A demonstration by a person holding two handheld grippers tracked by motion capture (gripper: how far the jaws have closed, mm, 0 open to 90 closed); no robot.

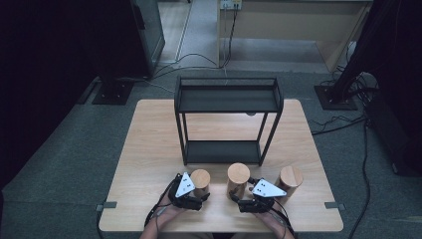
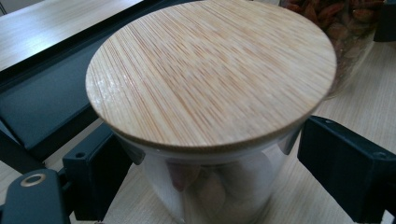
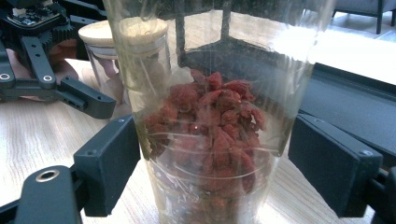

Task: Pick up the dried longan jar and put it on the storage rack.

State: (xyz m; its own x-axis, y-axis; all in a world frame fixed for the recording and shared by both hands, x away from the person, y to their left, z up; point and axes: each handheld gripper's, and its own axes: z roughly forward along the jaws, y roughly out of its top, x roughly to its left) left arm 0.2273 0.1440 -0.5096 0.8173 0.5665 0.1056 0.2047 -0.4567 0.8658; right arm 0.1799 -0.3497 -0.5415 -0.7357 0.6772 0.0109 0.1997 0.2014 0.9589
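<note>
One: two hands low at the bench (image 1: 149,149) edge, one tool each. State of the left tool (image 1: 195,195)?

Two: jaws apart, one each side of the left jar (image 2: 210,70), just below its bamboo lid. A sliver of gap shows on one side, so it is straddling the jar rather than squeezing it. The jar stands upright on the bench.

One: why so low on the glass?

Two: my guess is that the lid overhangs, so the wall under it is the only flat place to pinch.

One: contents?

Two: pale pieces behind the glass, too blurred to name.

One: right tool (image 1: 244,199)?

Two: jaws flank the middle jar (image 3: 210,140) at mid-height. One jaw sits right at the glass and the other is a hair off. I can't tell whether it is pressing. This jar is also upright on the bench.

One: inside?

Two: red dried berries (image 3: 215,121), filling roughly the lower half, with clear glass above them.

One: third one?

Two: the right jar (image 1: 290,181) is lidded, stands just beside the right tool, and nothing is touching it. Its contents are too small to read.

One: beyond?

Two: a black two-tier shelf (image 1: 226,99) stands just behind the row of jars, with both tiers bare. The jars are probably lined up in front so they can be lifted straight onto it.
</note>
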